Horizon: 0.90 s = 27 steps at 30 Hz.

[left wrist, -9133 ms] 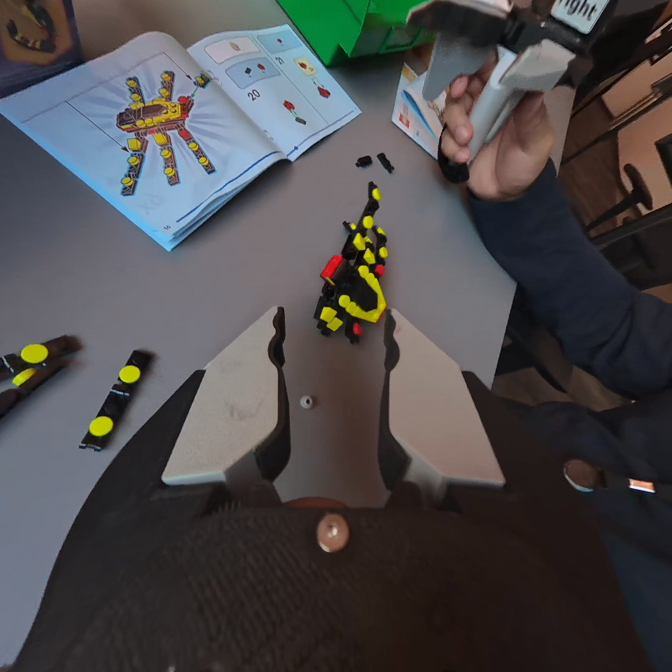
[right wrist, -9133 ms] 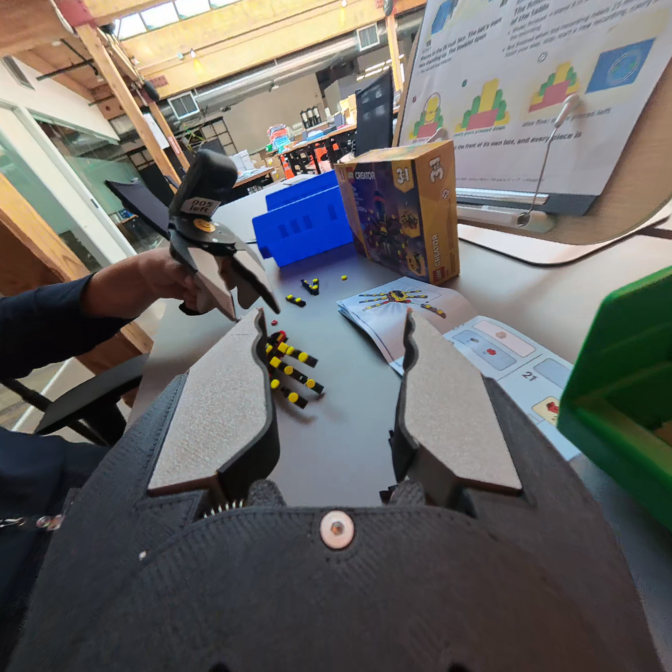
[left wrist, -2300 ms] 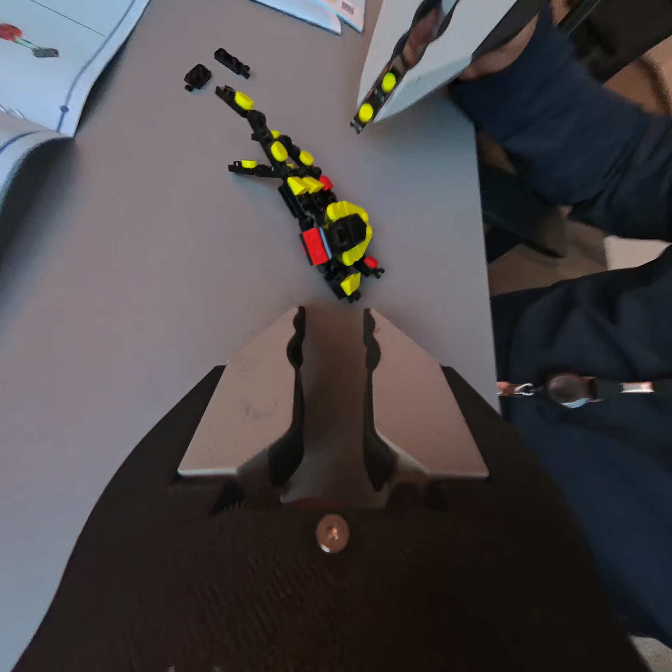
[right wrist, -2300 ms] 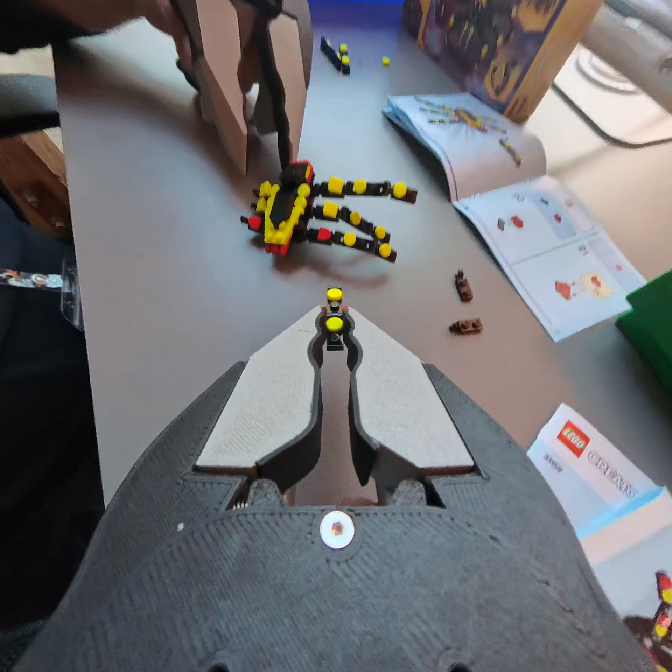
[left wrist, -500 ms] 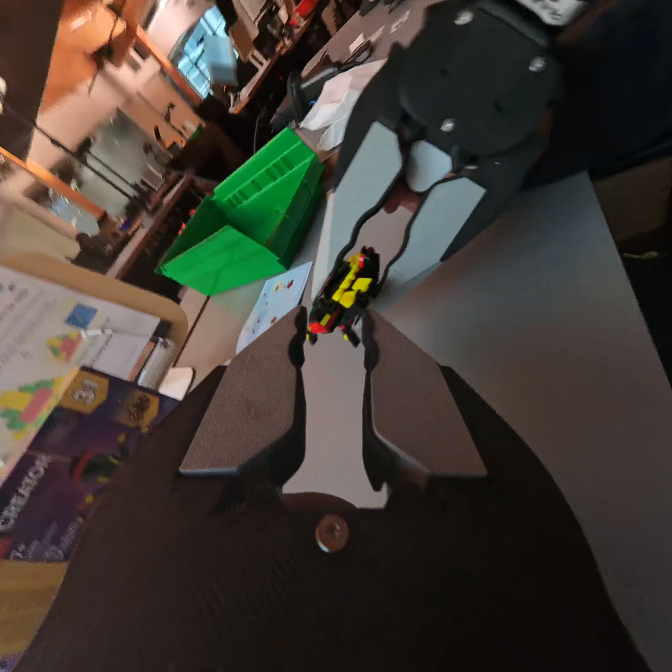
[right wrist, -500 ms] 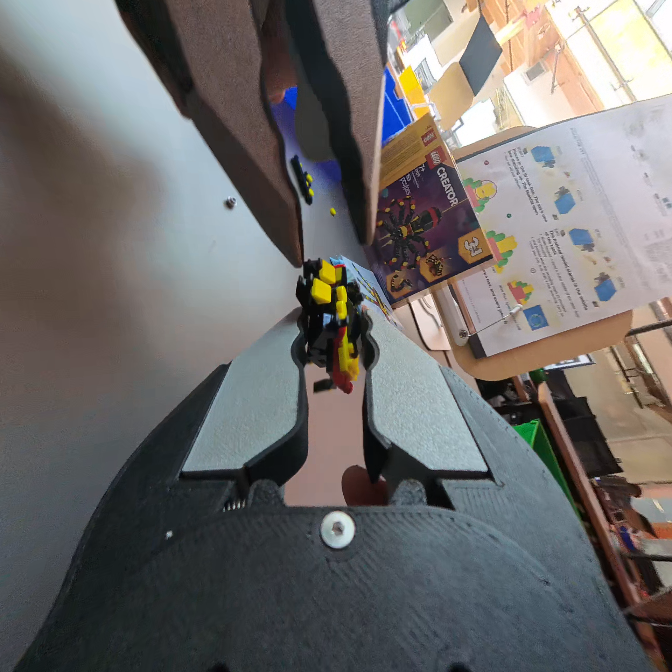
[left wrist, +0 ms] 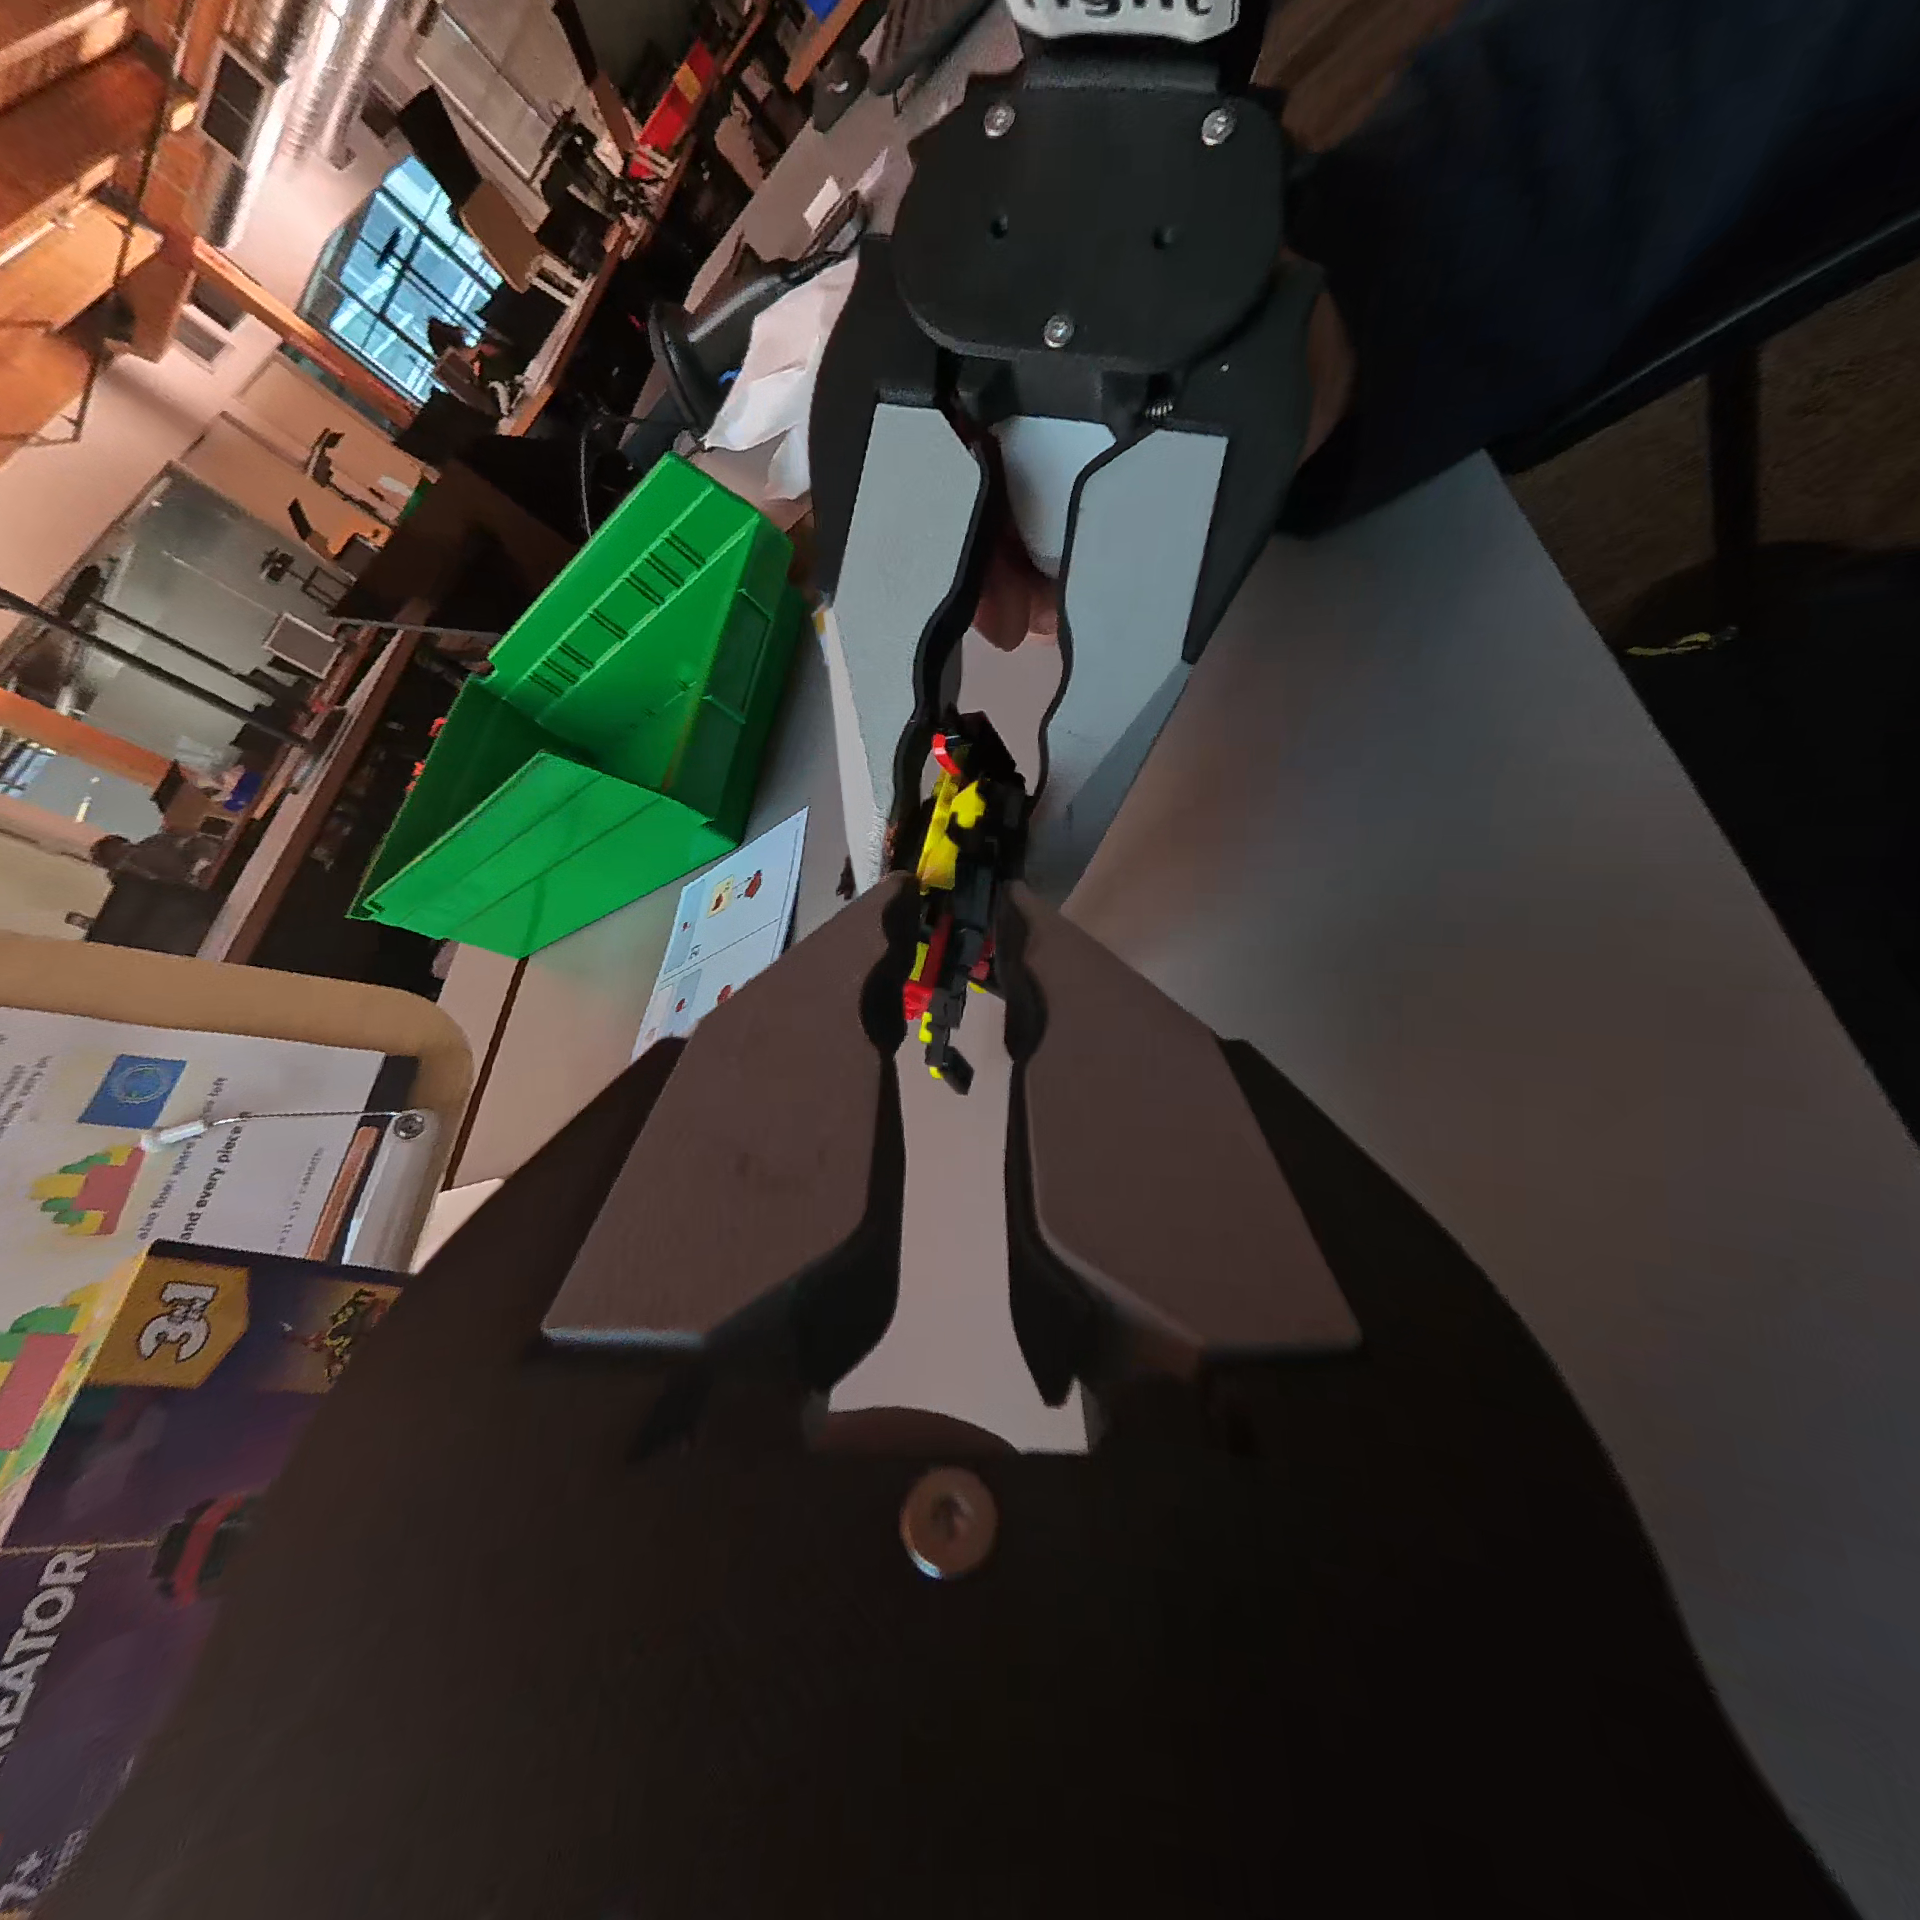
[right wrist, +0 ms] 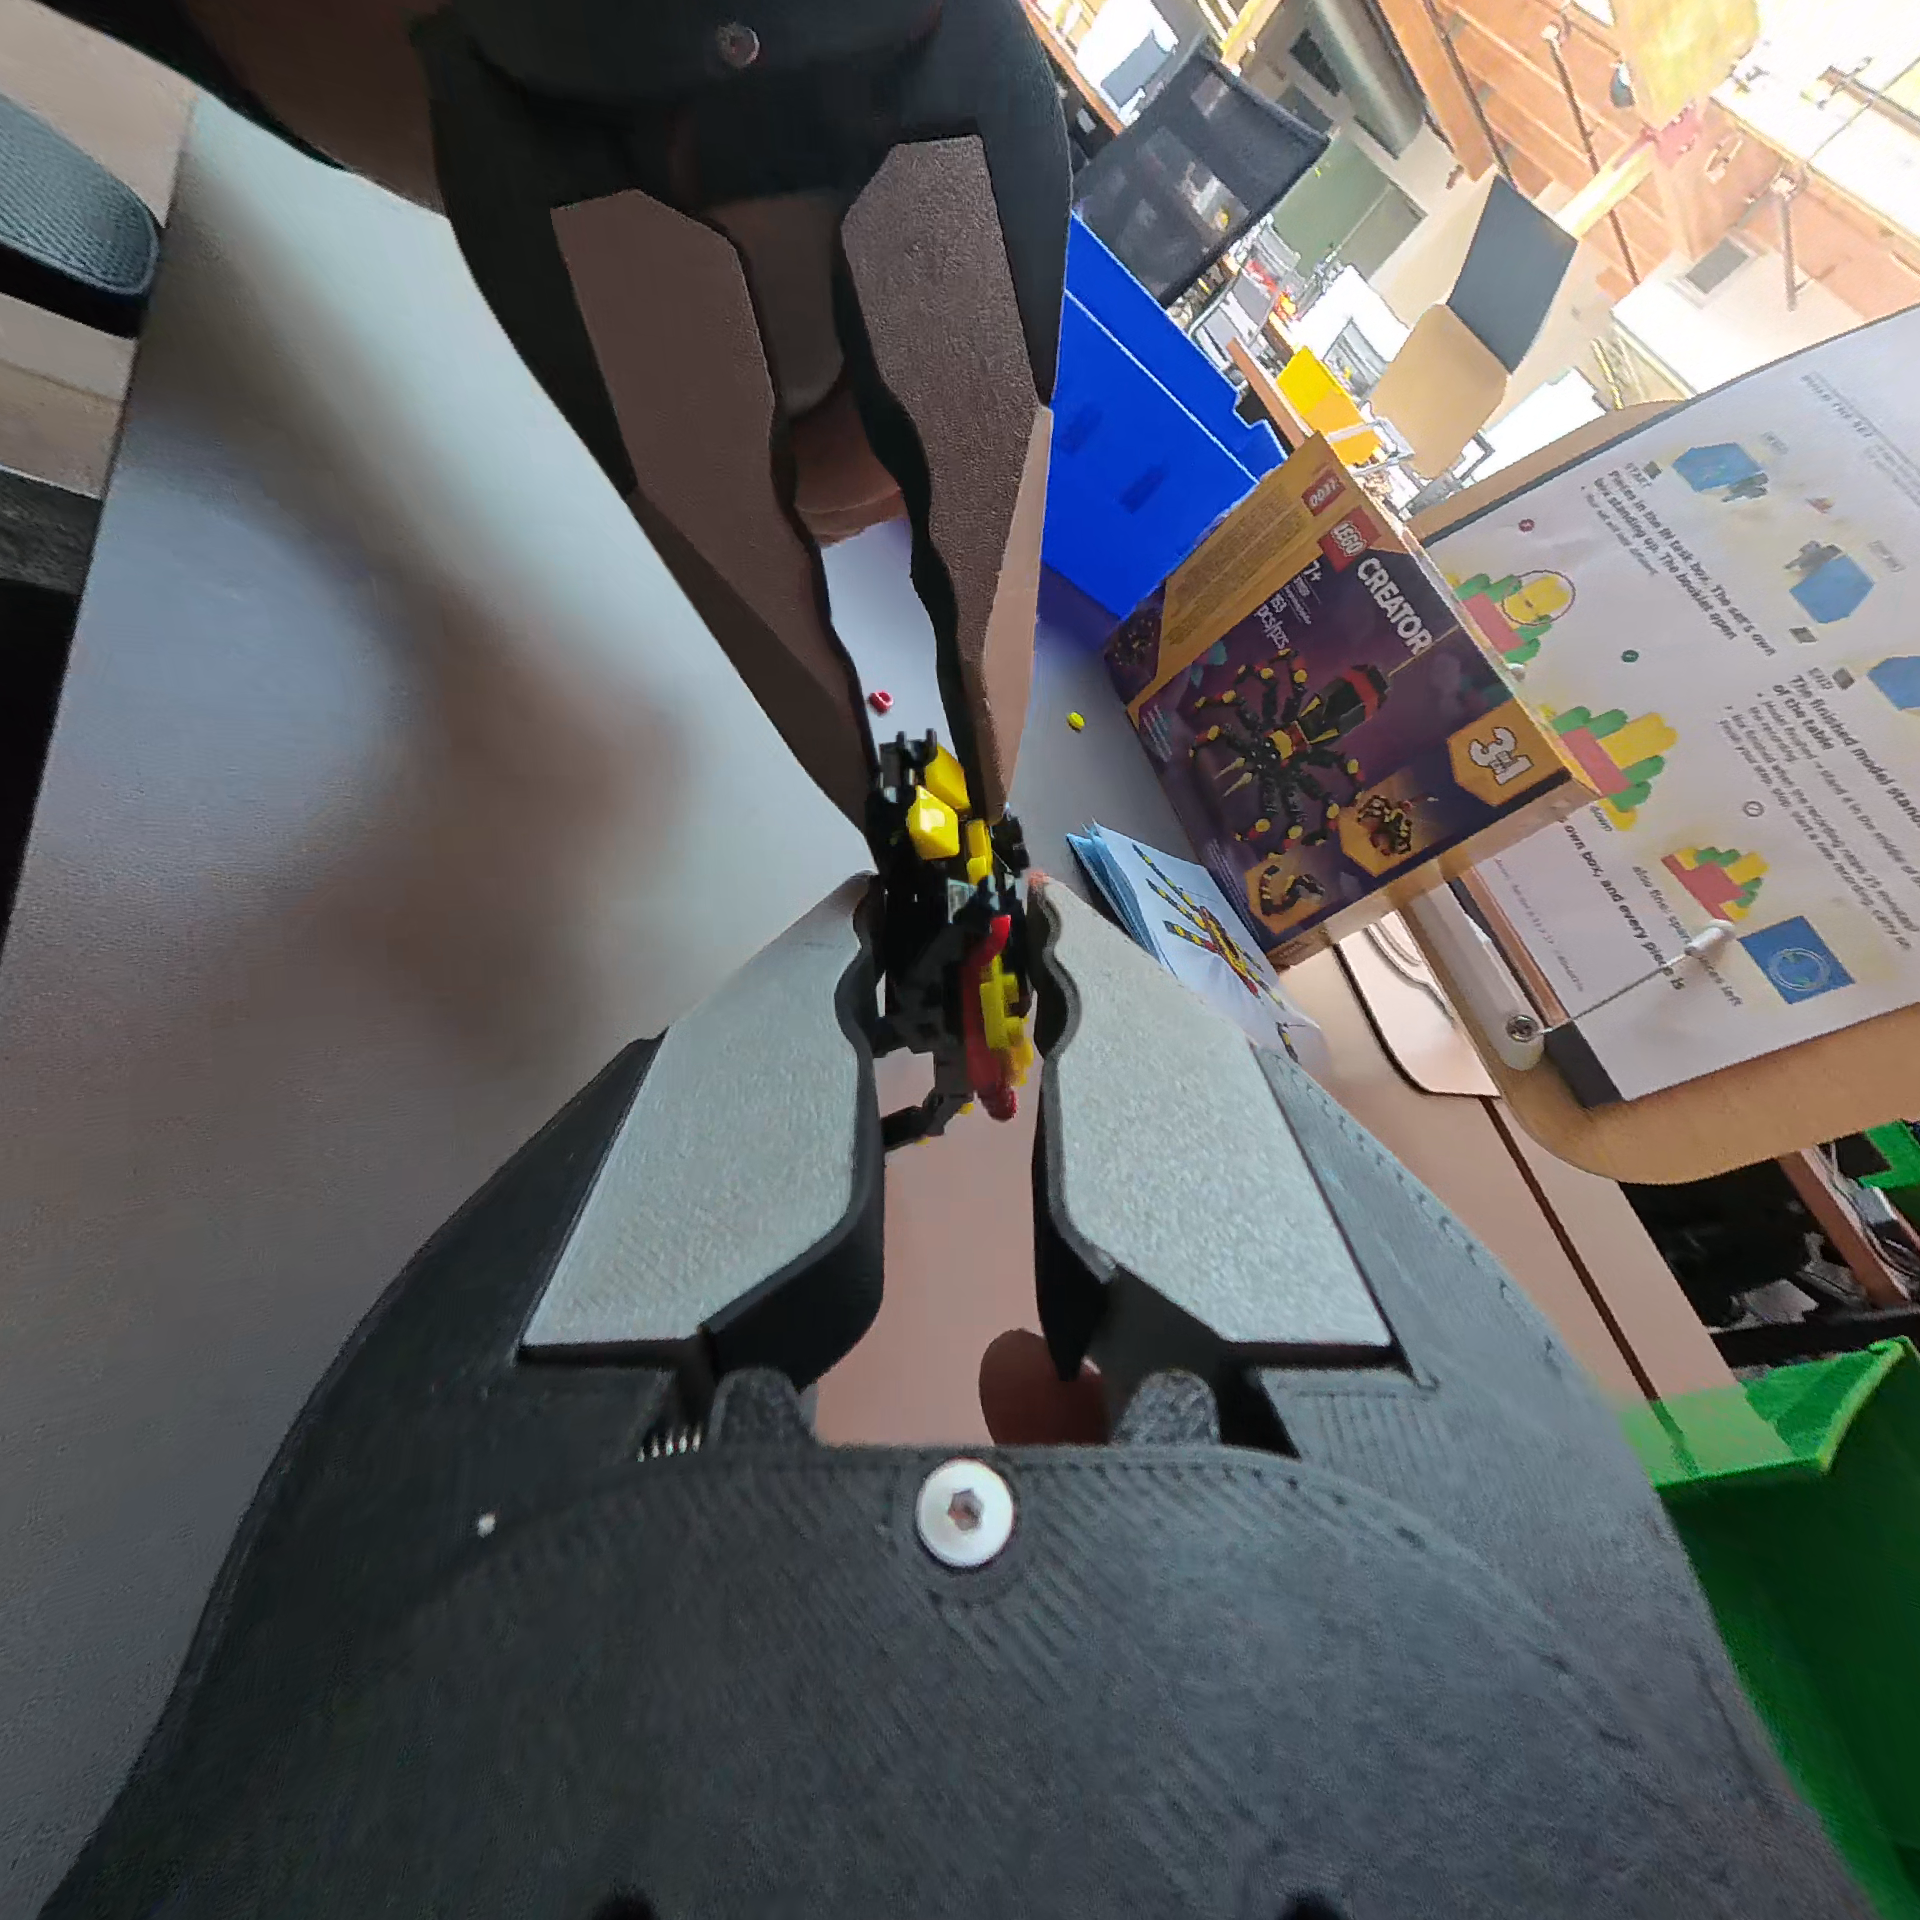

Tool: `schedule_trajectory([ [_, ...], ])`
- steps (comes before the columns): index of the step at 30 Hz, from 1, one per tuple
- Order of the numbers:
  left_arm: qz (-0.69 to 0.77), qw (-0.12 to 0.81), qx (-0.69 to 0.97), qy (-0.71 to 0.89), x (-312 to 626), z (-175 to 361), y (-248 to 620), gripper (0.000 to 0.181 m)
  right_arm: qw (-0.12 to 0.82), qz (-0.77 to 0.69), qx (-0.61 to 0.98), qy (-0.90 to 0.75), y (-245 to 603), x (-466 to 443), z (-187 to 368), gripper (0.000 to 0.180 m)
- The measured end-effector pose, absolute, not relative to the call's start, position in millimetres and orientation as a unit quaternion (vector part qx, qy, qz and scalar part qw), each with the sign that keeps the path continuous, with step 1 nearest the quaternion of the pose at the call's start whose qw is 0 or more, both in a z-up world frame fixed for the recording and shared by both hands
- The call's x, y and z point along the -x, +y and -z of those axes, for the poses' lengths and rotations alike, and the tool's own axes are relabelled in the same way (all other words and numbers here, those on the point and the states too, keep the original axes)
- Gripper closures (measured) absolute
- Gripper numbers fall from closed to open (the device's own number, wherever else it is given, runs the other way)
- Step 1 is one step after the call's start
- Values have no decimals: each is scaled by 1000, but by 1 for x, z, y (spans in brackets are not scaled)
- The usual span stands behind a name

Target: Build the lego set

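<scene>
So the big change: half a second back the two grippers were only closing in on each other, and now they've met nose to nose with the spider model [left wrist: 961,883] pinched between them, lifted clear of the grey table [left wrist: 1455,935]. A couple of seconds ago it was still lying flat on the table and the right gripper had a lone leg piece in its tips.

Left gripper [left wrist: 951,935] is closed down to a narrow gap, gripping the near end of the model in its own view. Right gripper [right wrist: 951,971] is likewise nearly closed, clamped on the other end, with the red and yellow bits showing between its fingers.

My read is this is the push-together step, pressing the leg onto the body. Can't tell whether the leg has actually seated, the joint is hidden between the tips.

Box [right wrist: 1340,727], booklet [right wrist: 1184,914] and green bin [left wrist: 592,717] sit off to the side, with a few loose pieces [right wrist: 881,700] far back.
</scene>
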<state>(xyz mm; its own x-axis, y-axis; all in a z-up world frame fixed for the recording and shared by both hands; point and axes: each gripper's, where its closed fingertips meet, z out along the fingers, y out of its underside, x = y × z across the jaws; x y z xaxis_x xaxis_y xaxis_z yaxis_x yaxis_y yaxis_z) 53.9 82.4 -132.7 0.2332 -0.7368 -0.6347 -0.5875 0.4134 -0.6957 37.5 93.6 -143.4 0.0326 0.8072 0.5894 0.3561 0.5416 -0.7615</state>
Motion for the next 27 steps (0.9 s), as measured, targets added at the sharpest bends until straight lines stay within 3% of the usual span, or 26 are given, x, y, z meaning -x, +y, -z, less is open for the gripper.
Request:
schedule_trajectory([
  [1,74,570,538,617,-54,132,81,170,568,-203,436,-667,92,-37,143,156],
  [11,115,556,557,606,-53,128,77,171,550,-282,441,-651,81,-38,134,149],
  [14,137,548,576,591,-51,127,79,172,559,-296,433,-642,78,-42,125,155],
  [27,153,521,597,591,-51,129,81,171,581,-176,383,-696,76,-42,123,164],
])
